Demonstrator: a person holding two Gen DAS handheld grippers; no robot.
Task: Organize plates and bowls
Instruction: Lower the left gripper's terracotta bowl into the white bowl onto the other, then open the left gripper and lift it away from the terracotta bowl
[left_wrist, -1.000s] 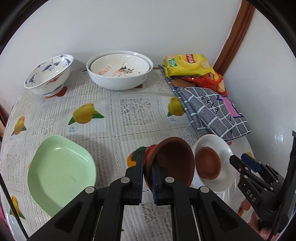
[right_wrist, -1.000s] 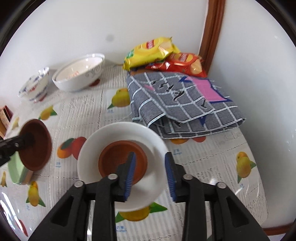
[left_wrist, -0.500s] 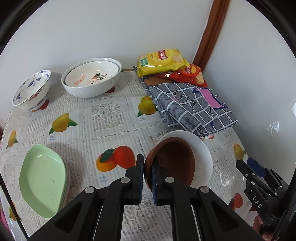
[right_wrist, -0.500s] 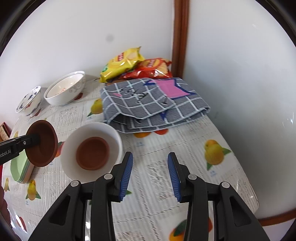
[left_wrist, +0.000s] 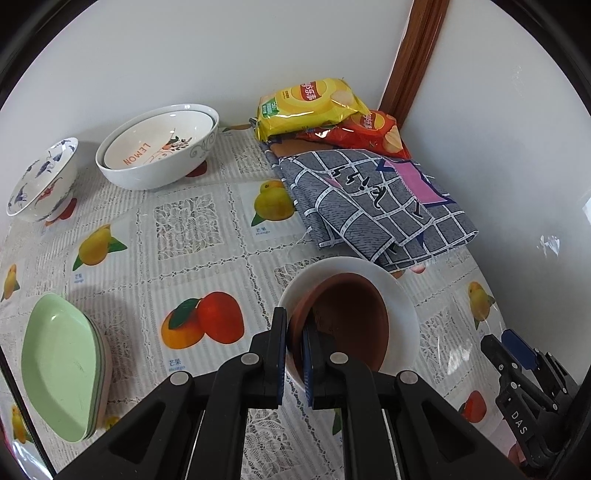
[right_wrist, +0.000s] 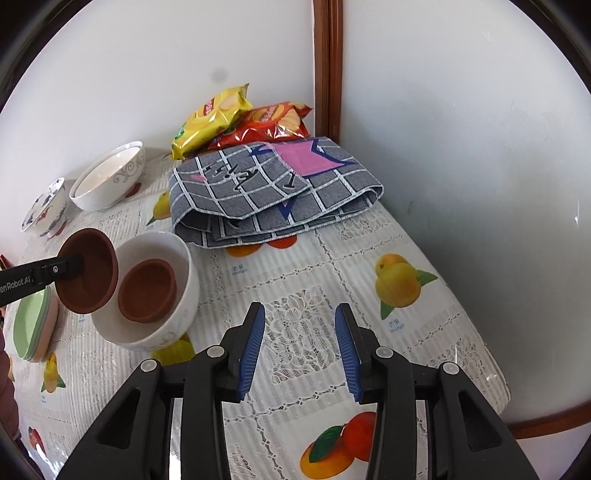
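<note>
Where the left gripper (left_wrist: 294, 354) clamps its rim, a tilted, matte brown bowl (left_wrist: 343, 317).

Second brown dish (right_wrist: 147, 290) hidden in left wrist view.

A white bowl (right_wrist: 147, 295) holds a terracotta-brown dish (right_wrist: 147, 290). Left of it lie pale green plates (left_wrist: 59, 365). Behind it lies a grey cloth (left_wrist: 373, 206) with white checks and a pink patch, then yellow (left_wrist: 310, 103) and red (left_wrist: 369, 134) crisp bags. The table (left_wrist: 192, 229) wears white lace-pattern cloth printed with fruit.
</note>
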